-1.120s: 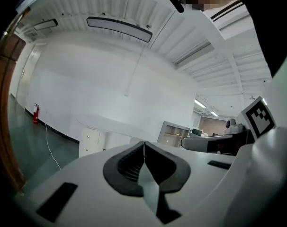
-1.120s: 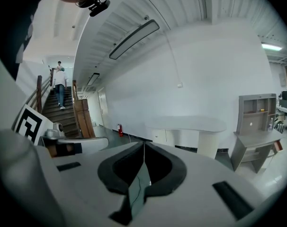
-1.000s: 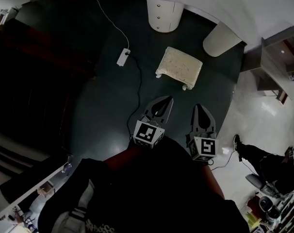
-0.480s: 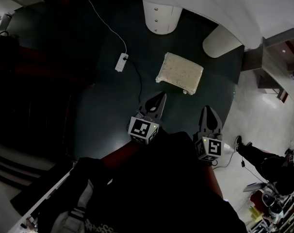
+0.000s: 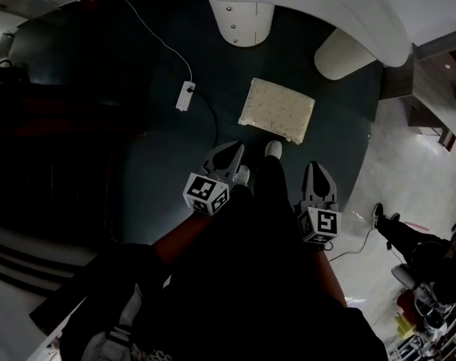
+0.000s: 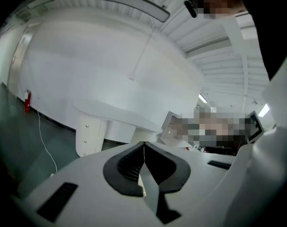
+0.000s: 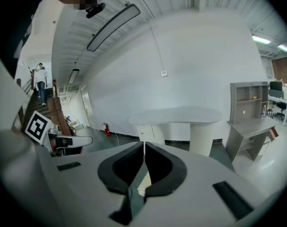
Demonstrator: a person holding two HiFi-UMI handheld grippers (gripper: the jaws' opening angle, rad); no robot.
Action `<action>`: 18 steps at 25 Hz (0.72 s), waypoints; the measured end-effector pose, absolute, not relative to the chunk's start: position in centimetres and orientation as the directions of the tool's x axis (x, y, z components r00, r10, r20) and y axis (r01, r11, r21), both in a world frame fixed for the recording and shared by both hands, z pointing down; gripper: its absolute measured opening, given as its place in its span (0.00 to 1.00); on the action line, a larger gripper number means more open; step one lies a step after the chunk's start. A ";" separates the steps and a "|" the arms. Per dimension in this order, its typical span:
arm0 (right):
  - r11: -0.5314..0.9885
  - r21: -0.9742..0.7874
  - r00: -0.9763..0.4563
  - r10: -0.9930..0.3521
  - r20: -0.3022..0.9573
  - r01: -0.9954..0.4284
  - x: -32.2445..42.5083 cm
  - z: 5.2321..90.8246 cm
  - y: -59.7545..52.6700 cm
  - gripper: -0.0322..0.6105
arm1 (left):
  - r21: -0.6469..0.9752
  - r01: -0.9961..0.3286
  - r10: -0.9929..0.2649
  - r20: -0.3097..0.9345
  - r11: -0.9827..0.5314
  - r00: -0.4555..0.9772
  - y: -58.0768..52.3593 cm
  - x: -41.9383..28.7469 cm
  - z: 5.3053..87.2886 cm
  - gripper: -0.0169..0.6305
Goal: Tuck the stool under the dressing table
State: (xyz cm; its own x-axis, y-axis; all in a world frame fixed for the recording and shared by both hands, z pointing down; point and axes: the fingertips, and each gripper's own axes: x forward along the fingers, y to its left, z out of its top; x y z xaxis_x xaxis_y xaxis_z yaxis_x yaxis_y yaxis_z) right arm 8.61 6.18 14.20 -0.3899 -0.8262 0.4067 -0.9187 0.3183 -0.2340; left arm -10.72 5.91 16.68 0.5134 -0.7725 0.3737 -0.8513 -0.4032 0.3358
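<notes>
The closed left claw (image 6: 144,145) faces the white dressing table (image 6: 112,112)

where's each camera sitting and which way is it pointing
Head view: on the person's head, facing steeply down at the stool; left gripper, right gripper and a shoe show.
Left gripper view: rides the left gripper, facing along its shut jaws to the dressing table.
Right gripper view: rides the right gripper, shut jaws, facing the dressing table too.
Shared: both gripper views show the dressing table.
</notes>
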 end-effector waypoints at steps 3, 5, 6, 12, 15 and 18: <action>0.346 -0.272 -0.435 -0.795 0.423 -0.898 8.6 15.8 4.9 0.11 | 0.349 -0.867 -0.775 0.409 -0.356 0.483 4.9 -10.8 18.4 0.05; 0.378 -0.279 -0.466 -0.776 0.425 -0.883 8.8 16.5 4.0 0.11 | 0.318 -0.883 -0.782 0.424 -0.344 0.457 4.1 -10.7 18.9 0.05; 0.395 -0.278 -0.481 -0.770 0.420 -0.875 9.0 16.9 3.4 0.11 | 0.305 -0.889 -0.784 0.428 -0.342 0.449 3.6 -10.6 19.2 0.05; 0.439 -0.274 -0.517 -0.741 0.428 -0.856 10.8 20.5 0.1 0.11 | 0.313 -0.906 -0.785 0.467 -0.284 0.407 1.5 -10.8 23.3 0.05; 0.421 -0.251 -0.490 -0.724 0.486 -0.872 11.4 24.1 0.1 0.11 | 0.329 -0.908 -0.763 0.506 -0.260 0.402 1.7 -11.3 26.8 0.05; 0.429 -0.222 -0.476 -0.686 0.551 -0.875 11.1 28.9 1.2 0.11 | 0.321 -0.916 -0.733 0.559 -0.241 0.389 2.8 -12.7 31.0 0.05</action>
State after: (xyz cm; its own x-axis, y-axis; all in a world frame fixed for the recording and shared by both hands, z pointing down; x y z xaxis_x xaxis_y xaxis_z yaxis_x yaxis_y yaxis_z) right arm 11.12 1.22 28.88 -0.4760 -0.6857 0.5507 -0.8754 0.4294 -0.2220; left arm -12.70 2.84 31.00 0.3888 -0.7327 0.5585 -0.9158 -0.2409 0.3214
